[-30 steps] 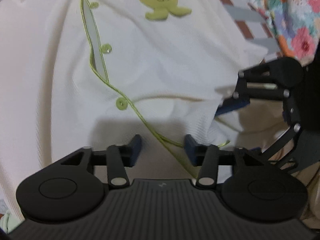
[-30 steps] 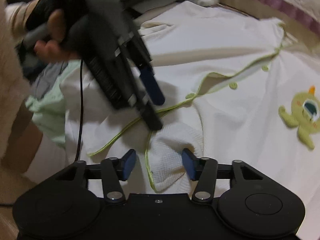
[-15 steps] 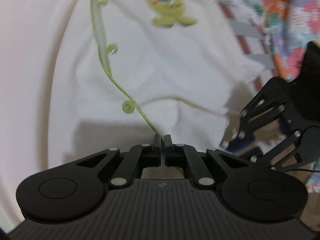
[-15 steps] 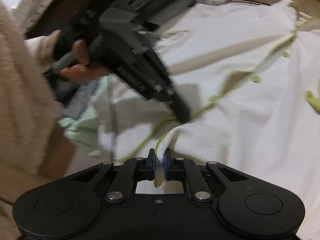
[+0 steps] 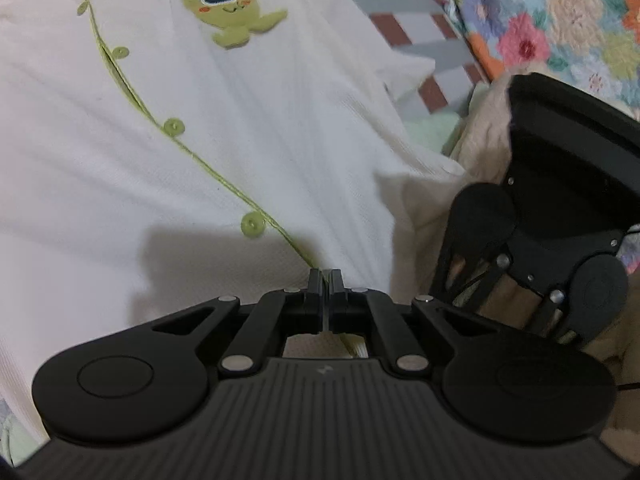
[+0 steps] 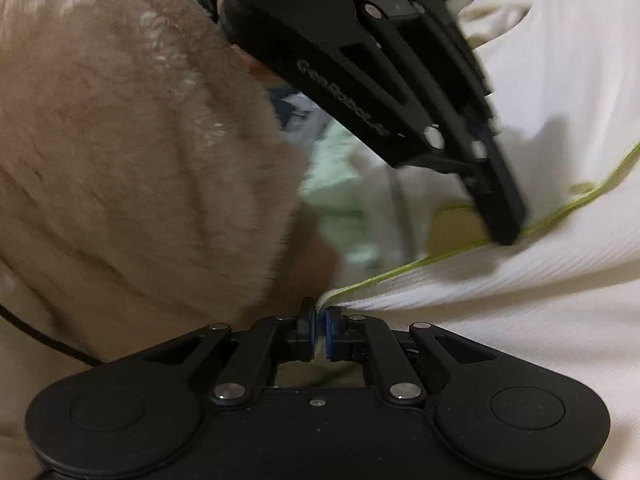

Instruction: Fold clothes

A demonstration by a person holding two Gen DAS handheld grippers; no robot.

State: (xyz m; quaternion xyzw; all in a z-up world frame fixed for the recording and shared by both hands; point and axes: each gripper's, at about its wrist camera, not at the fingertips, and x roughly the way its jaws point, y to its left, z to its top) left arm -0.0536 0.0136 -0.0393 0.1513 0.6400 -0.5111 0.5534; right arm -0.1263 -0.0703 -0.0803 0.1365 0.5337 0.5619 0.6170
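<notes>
A white baby garment point(image 5: 224, 152) with green piping, green buttons and a green monster patch point(image 5: 228, 4) lies spread out, stretched toward the camera. My left gripper point(image 5: 325, 276) is shut on the garment's green-trimmed hem. In the right wrist view the same white garment point(image 6: 520, 280) runs off to the right, and my right gripper point(image 6: 319, 318) is shut on its green-edged corner. The left gripper's black body point(image 6: 380, 80) crosses the top of that view, its tip pressed on the piping. The right gripper's body point(image 5: 560, 240) shows at the right of the left wrist view.
A floral quilt point(image 5: 560, 20) and a striped cloth point(image 5: 420, 40) lie at the back right. A fuzzy beige sleeve point(image 6: 140, 160) fills the left of the right wrist view. Pale green fabric point(image 6: 340, 184) lies beside the garment.
Both grippers went from open to shut on the garment's lower edge, then pulled it back toward the person, drawing the cloth taut. The two grippers now sit closer together.
</notes>
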